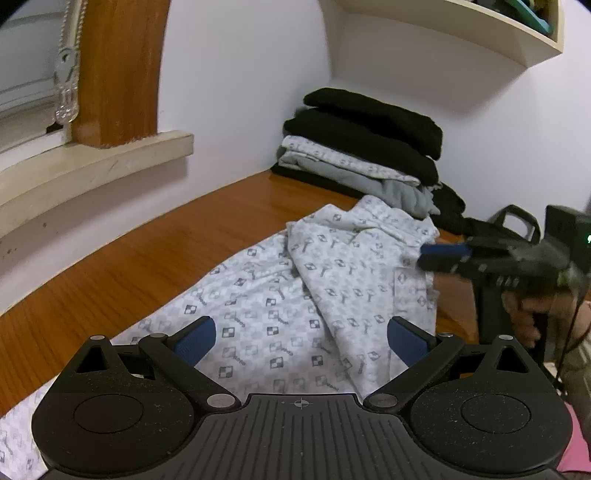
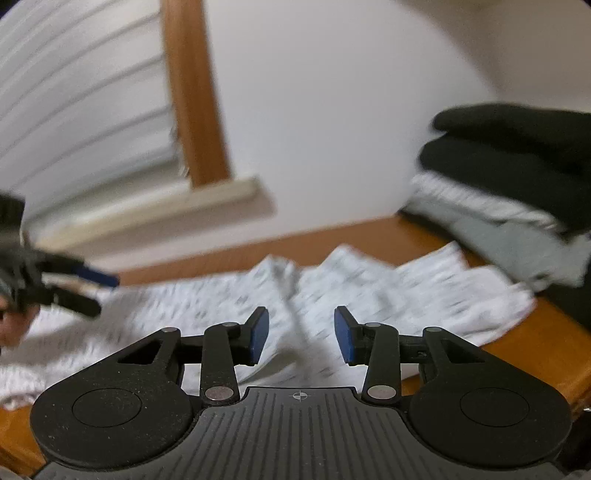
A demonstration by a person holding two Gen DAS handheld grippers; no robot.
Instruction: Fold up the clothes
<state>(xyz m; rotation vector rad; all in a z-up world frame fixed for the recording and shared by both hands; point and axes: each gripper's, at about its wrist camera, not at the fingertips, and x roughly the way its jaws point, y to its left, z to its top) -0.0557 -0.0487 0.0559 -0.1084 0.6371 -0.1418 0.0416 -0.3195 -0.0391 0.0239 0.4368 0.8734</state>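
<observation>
Left wrist view: my left tool (image 1: 301, 341) sits at the lower centre of the frame, its blue pads (image 1: 195, 339) wide apart with nothing between them, poised over the patterned garment (image 1: 295, 295). The cloth lies rumpled on the wooden table (image 1: 147, 251), running from the lower left corner toward the centre right. Only this view shows my right tool (image 1: 439, 256) from the side, at the right edge, its pads close to the garment's far hem; whether they touch it I cannot tell. A hand (image 1: 532, 317) holds its grip. Behind it, a stack of folded clothes (image 1: 369, 147) fills the table's corner against the wall, under a shelf (image 1: 461, 33) at upper right.

Right wrist view, blurred: my right tool (image 2: 301, 334) at lower centre has its pads partly apart, empty, with the garment (image 2: 388, 291) beyond them. Here the left tool (image 2: 74, 291) appears at the left edge. The stack (image 2: 517, 184) stands at the right.

Bare table lies left of the garment, up to the wall below the window sill (image 1: 92, 162).
</observation>
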